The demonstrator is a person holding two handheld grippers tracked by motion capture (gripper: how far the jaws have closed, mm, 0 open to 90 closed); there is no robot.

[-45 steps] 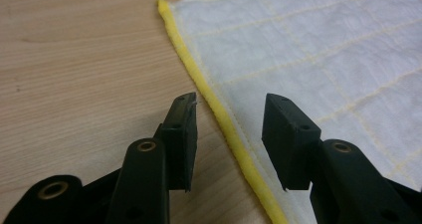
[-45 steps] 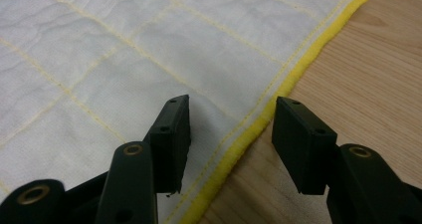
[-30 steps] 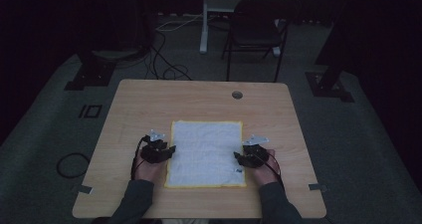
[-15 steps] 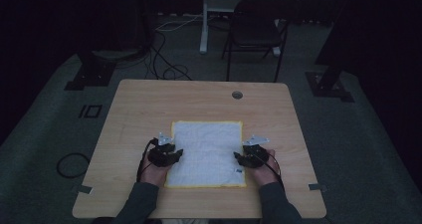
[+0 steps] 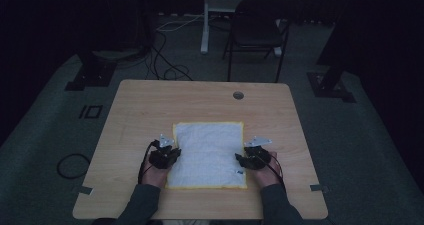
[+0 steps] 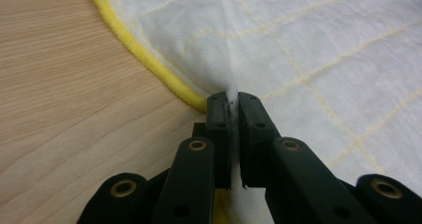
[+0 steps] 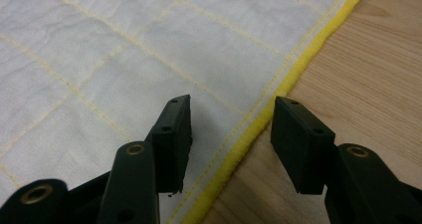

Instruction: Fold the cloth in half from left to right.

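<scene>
- Table [image 5: 150,105]: light wood, w/ a white cloth [image 5: 210,152] lying flat on the near half, yellow trim round the edge. The cloth sits between the person's two hands, closer to the person's side than the far edge.
- Left gripper [image 5: 166,155]: at the cloth's left edge, about mid-way down. Its jaws have just been closing, and in the left gripper view they're clamped on a pinch of the cloth [image 6: 278,45] – white fabric puckers up between the pads, right beside the yellow trim [image 6: 144,59].
- Right gripper [image 5: 248,159]: at the cloth's right edge, approx. level w/ the left one. Jaws apart, nothing between the pads yet; in the right gripper view they straddle the yellow trim [image 7: 298,69], one jaw over fabric, the other over bare wood.
- Step in hand, I'd say: taking hold of both side edges, prob. to fold or lift the cloth. Left grip done, right not.
- Next move, my guess: right jaws need to drop onto the edge & close on trim plus fabric, then both hands lift together so the cloth doesn't drag or skew.
</scene>
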